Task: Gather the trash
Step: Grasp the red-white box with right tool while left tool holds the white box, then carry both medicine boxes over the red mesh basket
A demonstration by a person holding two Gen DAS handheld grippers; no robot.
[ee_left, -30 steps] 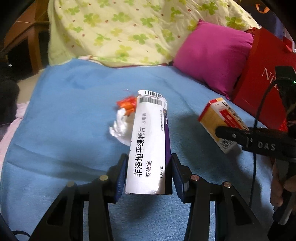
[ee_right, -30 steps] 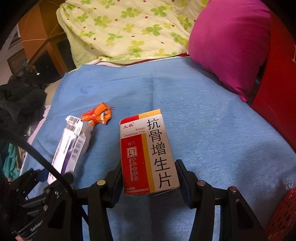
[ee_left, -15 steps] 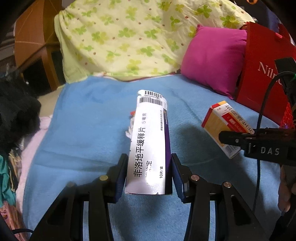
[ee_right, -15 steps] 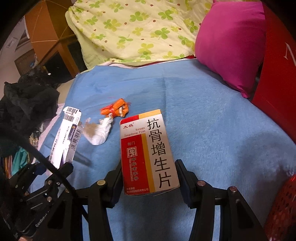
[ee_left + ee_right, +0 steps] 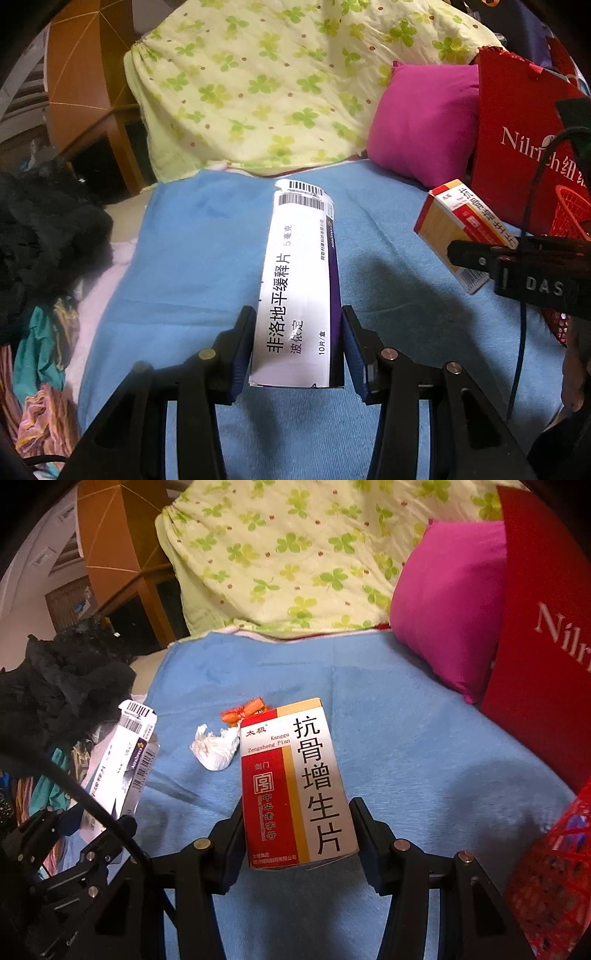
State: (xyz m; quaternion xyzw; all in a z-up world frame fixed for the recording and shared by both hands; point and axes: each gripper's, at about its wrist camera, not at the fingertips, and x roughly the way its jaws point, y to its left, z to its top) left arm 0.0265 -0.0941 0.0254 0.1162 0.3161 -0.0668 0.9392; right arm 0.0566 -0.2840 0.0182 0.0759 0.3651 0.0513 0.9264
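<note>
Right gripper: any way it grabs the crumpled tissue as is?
Probably not. The right gripper is shut on the red and white medicine box, so its jaws are full. The tissue lies unobstructed on the blue blanket.

White-purple box [image 5: 299, 288] held above blue blanket [image 5: 192, 258], barcode end forward. Red-white-gold box [image 5: 295, 782] also held up, label up. Crumpled tissue [image 5: 216, 747] and orange wrapper [image 5: 243, 710] lie touching, mid-blanket toward its left edge.

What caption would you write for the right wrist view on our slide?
Right gripper holds a red-and-white medicine box above a blue blanket; crumpled tissue and orange wrapper remain.
</note>
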